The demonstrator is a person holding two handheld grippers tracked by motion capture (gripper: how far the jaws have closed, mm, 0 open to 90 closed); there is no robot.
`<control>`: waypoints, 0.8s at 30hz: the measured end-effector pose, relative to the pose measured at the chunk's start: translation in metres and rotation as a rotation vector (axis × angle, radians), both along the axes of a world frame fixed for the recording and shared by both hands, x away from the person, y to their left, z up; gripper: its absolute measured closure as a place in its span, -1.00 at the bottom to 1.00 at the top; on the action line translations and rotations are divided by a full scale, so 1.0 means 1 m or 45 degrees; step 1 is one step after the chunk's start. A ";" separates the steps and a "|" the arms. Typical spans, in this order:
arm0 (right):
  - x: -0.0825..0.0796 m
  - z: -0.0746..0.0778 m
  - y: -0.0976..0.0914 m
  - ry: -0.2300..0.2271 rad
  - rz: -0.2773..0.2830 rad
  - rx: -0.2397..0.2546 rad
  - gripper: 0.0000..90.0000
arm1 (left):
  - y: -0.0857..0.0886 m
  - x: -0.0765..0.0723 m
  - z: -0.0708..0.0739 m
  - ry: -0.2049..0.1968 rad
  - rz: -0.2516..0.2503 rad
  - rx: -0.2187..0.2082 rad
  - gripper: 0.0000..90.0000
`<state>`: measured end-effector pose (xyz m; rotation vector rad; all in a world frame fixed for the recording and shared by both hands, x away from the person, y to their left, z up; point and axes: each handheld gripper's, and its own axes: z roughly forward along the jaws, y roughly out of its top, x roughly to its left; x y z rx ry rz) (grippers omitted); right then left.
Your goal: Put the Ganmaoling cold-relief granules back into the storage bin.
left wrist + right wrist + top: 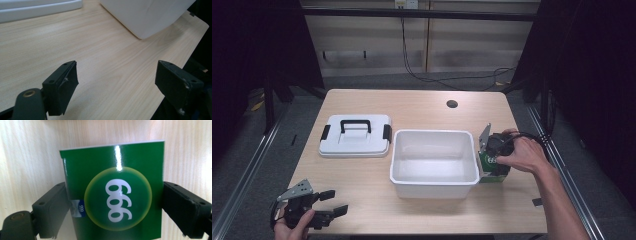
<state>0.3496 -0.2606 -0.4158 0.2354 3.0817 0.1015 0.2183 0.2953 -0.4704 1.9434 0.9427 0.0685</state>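
Green box (113, 195) clamped by right gripper (113, 202) — touching bin (433, 167); left gripper (116, 82) gapes wide, empty.

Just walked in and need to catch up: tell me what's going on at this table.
A person works with a hand-held gripper in each hand. The right gripper has its jaws against both sides of a green box that sits on the table beside a white bin. The left gripper waits open near the table's front left corner, holding nothing. The lid lies left of the bin.
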 end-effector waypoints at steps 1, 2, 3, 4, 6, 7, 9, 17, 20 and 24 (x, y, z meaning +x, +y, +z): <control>0.000 -0.002 0.001 0.001 0.000 -0.014 -0.76 | 0.000 0.000 0.000 -0.001 -0.001 -0.002 -0.59; 0.001 -0.003 0.001 0.002 0.008 -0.015 -0.75 | 0.000 0.000 0.000 -0.001 0.001 -0.003 -0.59; 0.002 -0.003 0.000 0.005 0.014 -0.018 -0.73 | 0.000 0.000 0.000 -0.001 0.001 0.000 -0.59; 0.002 -0.002 0.000 0.009 0.011 -0.016 -0.73 | 0.000 0.000 0.000 -0.001 0.001 0.000 -0.59; 0.002 -0.003 0.000 0.006 -0.004 -0.015 -0.72 | 0.000 0.000 0.000 0.000 0.000 -0.002 -0.59; 0.002 -0.003 0.000 0.004 -0.001 -0.019 -0.72 | 0.000 0.000 0.000 0.000 0.000 -0.002 -0.59; 0.002 -0.003 0.000 0.002 0.002 -0.028 -0.72 | 0.000 0.000 0.000 0.000 0.001 -0.003 -0.59; 0.004 -0.006 0.001 0.019 -0.026 -0.041 -0.71 | 0.000 0.000 0.000 0.000 -0.001 -0.004 -0.59; 0.006 -0.007 0.002 0.030 -0.069 -0.051 -0.69 | 0.000 0.000 0.000 -0.001 -0.002 -0.003 -0.59; 0.007 -0.006 0.001 0.039 -0.088 -0.035 -0.67 | 0.001 0.000 0.000 -0.001 -0.001 -0.001 -0.59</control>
